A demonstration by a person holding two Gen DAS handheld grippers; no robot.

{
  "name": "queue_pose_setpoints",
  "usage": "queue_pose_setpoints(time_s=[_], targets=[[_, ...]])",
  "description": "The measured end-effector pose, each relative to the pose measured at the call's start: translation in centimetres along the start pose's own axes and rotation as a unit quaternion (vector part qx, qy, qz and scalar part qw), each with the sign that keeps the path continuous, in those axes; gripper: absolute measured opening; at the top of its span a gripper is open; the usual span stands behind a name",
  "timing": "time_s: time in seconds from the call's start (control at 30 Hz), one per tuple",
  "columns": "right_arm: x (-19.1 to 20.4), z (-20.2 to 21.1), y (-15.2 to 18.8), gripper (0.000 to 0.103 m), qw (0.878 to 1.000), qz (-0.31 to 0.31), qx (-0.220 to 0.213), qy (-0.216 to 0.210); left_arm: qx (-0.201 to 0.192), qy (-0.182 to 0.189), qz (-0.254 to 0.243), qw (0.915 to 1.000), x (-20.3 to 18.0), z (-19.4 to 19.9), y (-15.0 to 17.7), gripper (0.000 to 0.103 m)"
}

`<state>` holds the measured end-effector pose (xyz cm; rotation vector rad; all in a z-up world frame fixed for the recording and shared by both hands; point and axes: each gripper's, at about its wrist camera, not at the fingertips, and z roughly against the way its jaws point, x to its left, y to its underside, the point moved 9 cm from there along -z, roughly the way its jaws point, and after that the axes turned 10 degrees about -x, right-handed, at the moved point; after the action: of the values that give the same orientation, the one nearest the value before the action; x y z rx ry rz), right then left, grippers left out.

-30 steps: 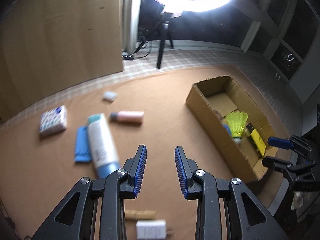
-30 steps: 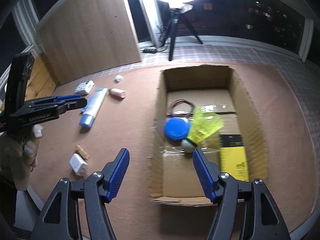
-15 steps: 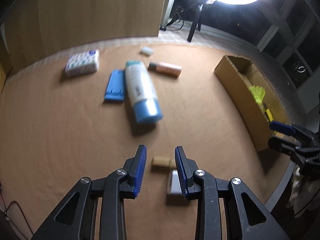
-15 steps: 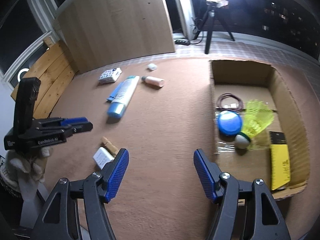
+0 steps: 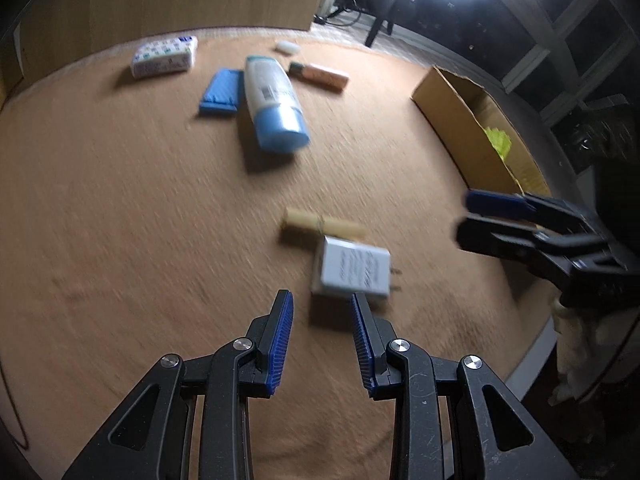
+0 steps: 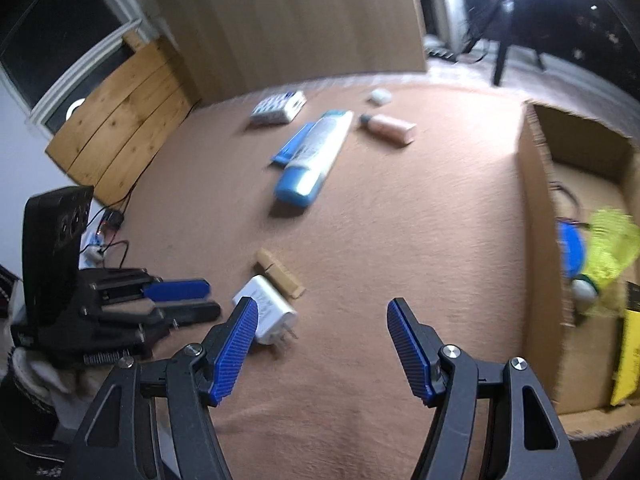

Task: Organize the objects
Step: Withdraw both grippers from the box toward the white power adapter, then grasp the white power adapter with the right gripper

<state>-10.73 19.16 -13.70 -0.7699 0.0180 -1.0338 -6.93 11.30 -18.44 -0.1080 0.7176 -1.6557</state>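
A white plug adapter lies on the brown table just ahead of my open, empty left gripper, with a tan stick touching its far side. Both show in the right wrist view: adapter, stick. My right gripper is open and empty over bare table, right of the adapter. The cardboard box at the right holds a yellow shuttlecock, a blue disc and a yellow pack.
Farther back lie a white-and-blue tube, a blue flat case, a pink bottle, a white patterned packet and a small white piece. Wooden boards stand behind the table.
Both grippers have swung left and down toward the adapter and stick. The left gripper is now close to the adapter. The box has slid to the right edge of the right wrist view.
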Motion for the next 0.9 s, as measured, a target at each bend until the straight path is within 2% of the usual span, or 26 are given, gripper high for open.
queue_pose_setpoints(time_s=[0.2,0.3,0.37,0.47,0.63,0.9], targets=[[2.0,-2.8,0.4,0.061,0.999,0.025,0.039,-0.020,0.005,0.005,0.012,0.9999,-0.2,-0.2,1.5,0.032],[2.6,-4.1,0.9,0.049,0.997,0.027,0.062,-0.031,0.002,0.008,0.021,0.9998,-0.1,-0.2,1.7,0.032],[2.9,-4.9,1.3,0.036,0.996,0.024,0.077,-0.041,0.000,0.010,0.024,0.9997,-0.1,-0.1,1.8,0.032],[3.2,-5.7,1.7,0.031,0.995,0.015,0.089,-0.052,0.002,0.015,0.026,0.9996,-0.2,-0.1,2.1,0.032],[3.5,-6.1,2.5,0.027,0.992,0.003,0.104,-0.064,0.005,0.015,0.028,0.9995,-0.1,-0.2,2.5,0.032],[5.3,-6.3,4.0,0.027,0.987,-0.005,0.129,-0.094,0.008,0.013,0.032,0.9994,0.7,-0.2,2.7,0.032]])
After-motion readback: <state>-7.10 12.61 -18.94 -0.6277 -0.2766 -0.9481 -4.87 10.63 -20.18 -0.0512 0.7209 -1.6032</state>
